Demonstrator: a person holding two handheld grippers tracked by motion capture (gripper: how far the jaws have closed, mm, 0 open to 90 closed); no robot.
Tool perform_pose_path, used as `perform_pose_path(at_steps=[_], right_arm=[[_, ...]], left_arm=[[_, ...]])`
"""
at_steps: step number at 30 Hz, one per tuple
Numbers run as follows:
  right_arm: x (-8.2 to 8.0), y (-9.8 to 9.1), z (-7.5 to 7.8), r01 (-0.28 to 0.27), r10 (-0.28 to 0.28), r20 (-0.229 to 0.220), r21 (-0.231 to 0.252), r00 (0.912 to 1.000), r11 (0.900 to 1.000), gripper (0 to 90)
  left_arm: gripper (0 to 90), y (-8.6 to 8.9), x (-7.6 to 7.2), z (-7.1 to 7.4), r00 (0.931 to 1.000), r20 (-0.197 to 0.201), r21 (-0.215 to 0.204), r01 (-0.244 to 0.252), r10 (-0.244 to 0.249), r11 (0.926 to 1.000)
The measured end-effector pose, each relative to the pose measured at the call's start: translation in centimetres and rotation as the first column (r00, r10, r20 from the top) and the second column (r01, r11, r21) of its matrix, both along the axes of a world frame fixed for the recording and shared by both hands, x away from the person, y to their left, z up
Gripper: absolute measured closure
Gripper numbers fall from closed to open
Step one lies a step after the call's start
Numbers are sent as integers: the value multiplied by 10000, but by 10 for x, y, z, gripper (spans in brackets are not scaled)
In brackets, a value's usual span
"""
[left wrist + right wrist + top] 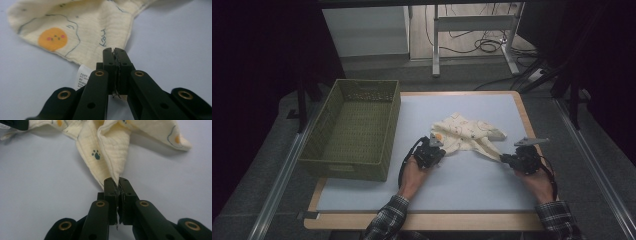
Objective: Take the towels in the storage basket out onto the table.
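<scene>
A cream cloth [464,131] printed with orange faces and paw marks lies crumpled on the pale mat [472,185]. My left gripper [438,148] pinches its near left edge. In the left gripper view that gripper [115,50] is shut on the cloth [82,27] just beside a white care label [82,78]. My right gripper [503,158] holds a stretched-out corner on the right. Seen in the right gripper view, this gripper [117,180] is clamped on a folded corner of the cloth [110,150]. Both hands rest low on the mat.
An olive green basket [357,165] stands at the left edge of the table, close beside my left hand. Past the table's far edge are a metal frame [472,30] and cables on the floor.
</scene>
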State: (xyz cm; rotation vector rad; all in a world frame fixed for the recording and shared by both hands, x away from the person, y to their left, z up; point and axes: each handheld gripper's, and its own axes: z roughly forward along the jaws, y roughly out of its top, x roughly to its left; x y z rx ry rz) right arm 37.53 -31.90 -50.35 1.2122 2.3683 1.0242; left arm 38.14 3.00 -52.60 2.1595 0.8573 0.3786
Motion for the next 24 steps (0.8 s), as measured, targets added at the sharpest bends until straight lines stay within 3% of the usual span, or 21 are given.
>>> perform_pose_path(at_steps=[4, 10, 19, 21, 22, 24], right_arm=[[-9, -13, 6, 90, -86, -91, 377, 9999, 9992, 860], [-27, -28, 6, 125, -112, -269, 482, 9996, 9988, 859], [-63, -36, 2, -211, 252, -543, 742, 9982, 9970, 856], [-71, -36, 0, -275, 326, -636, 790, 9974, 9965, 818], [-74, -37, -2, -298, 341, -610, 707, 9976, 9971, 777], [-77, -37, -1, -247, 283, -555, 642, 9981, 9976, 747]], left_arm=[[883, 14, -11, 8, 10000, 49, -198, -76, 77, 9998], [880, 31, -30, 9, 9999, -134, -478, -38, 32, 9989], [870, 35, -72, 3, 9964, -596, -709, 564, -607, 9959], [804, 36, -77, 1, 9930, -904, -848, 682, -758, 9941], [697, 37, -78, 1, 9939, -858, -845, 618, -691, 9945], [618, 39, -76, 6, 9958, -747, -886, 466, -533, 9950]])
